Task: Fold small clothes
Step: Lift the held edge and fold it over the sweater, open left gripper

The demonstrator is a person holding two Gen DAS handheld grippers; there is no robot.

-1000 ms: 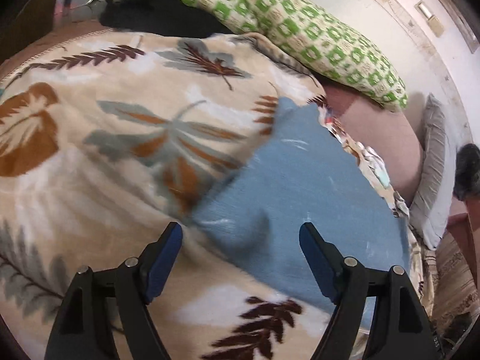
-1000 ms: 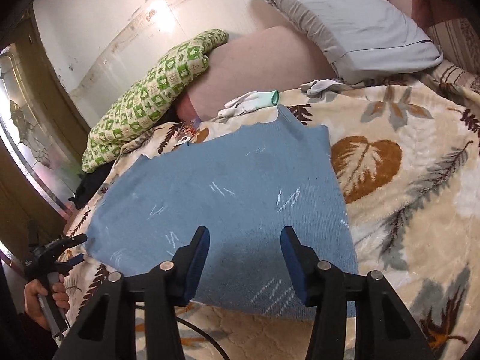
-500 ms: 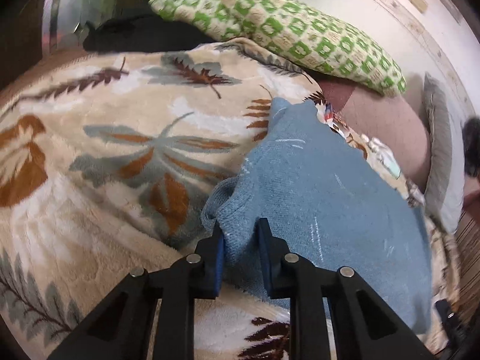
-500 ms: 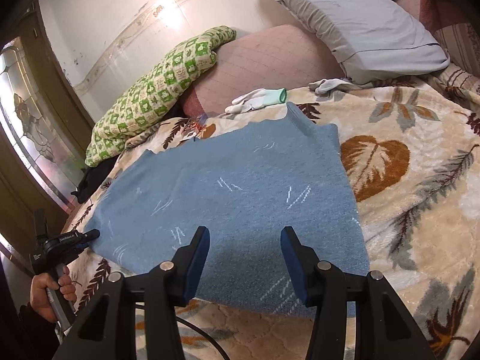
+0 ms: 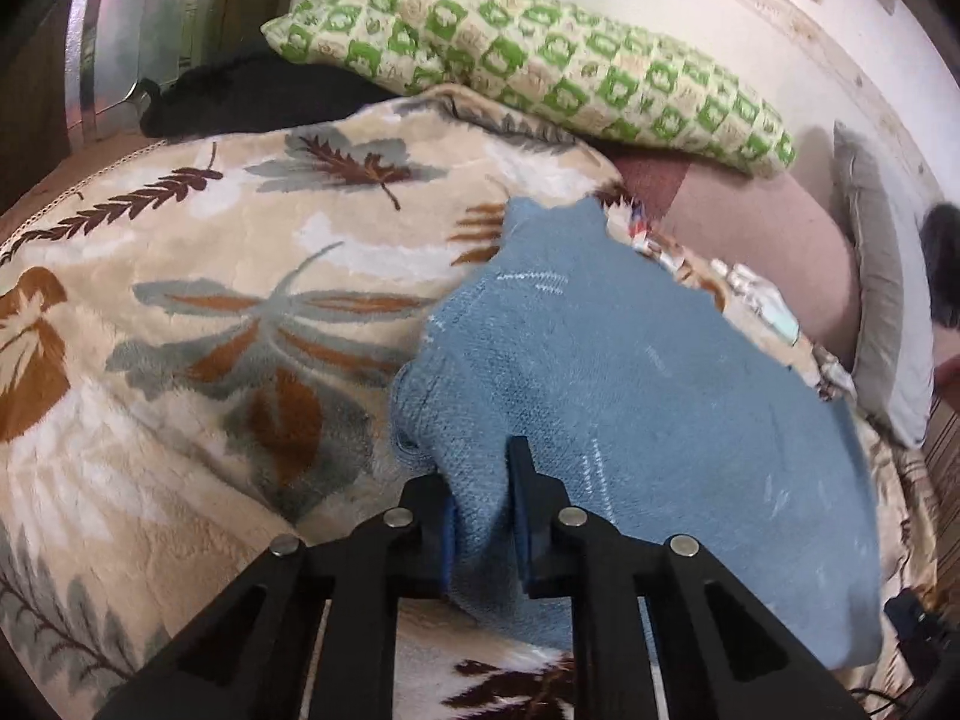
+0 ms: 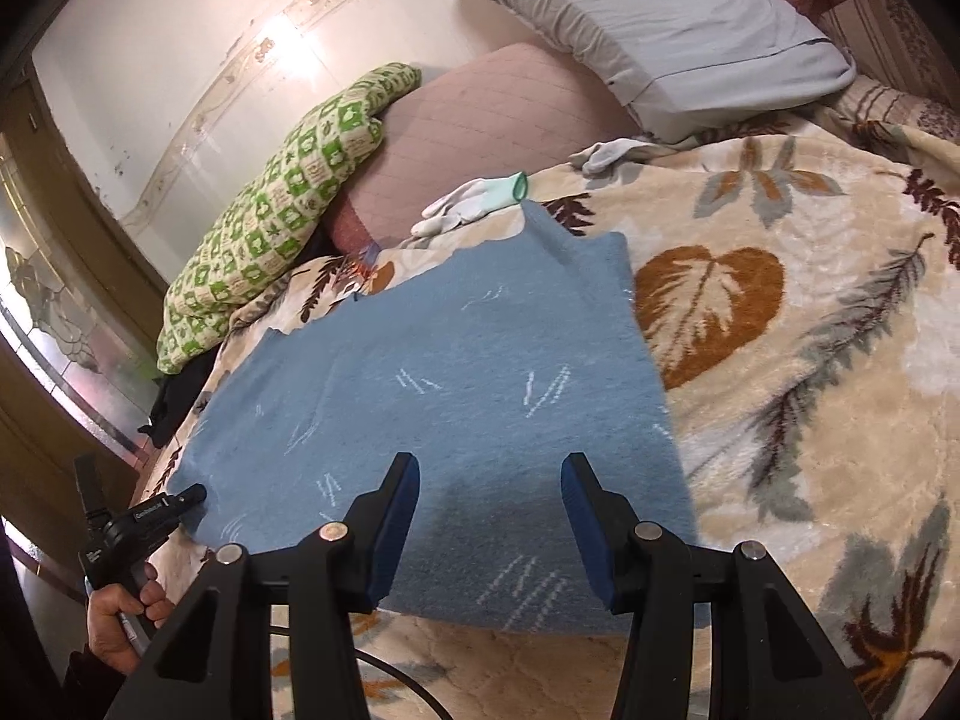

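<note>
- The left tongs (image 5: 483,516) have just been closing and are now clenched on a bunched corner of the blue knitted garment (image 5: 606,396); the fabric stands up in a ridge between the pads, so the grasp looks secure.
- The right tongs (image 6: 489,525) hang released, jaws apart, over the garment's near hem with nothing between them; the cloth lies flat beneath them.
- The step in hand appears to be the start of a fold: one corner is taken, the other is not yet.
- The next move likely calls for the right tongs to drop onto the near edge and pinch it, so both corners can be lifted and carried over together; lifting with the left alone would probably drag the cloth askew.
- The garment (image 6: 456,384) lies spread on the leaf-patterned blanket (image 6: 798,324) covering the bed, its far edge near a white glove (image 6: 474,201).
- Beyond it rest a green checked pillow (image 5: 540,69) and a grey pillow (image 6: 654,18) by the wall.
</note>
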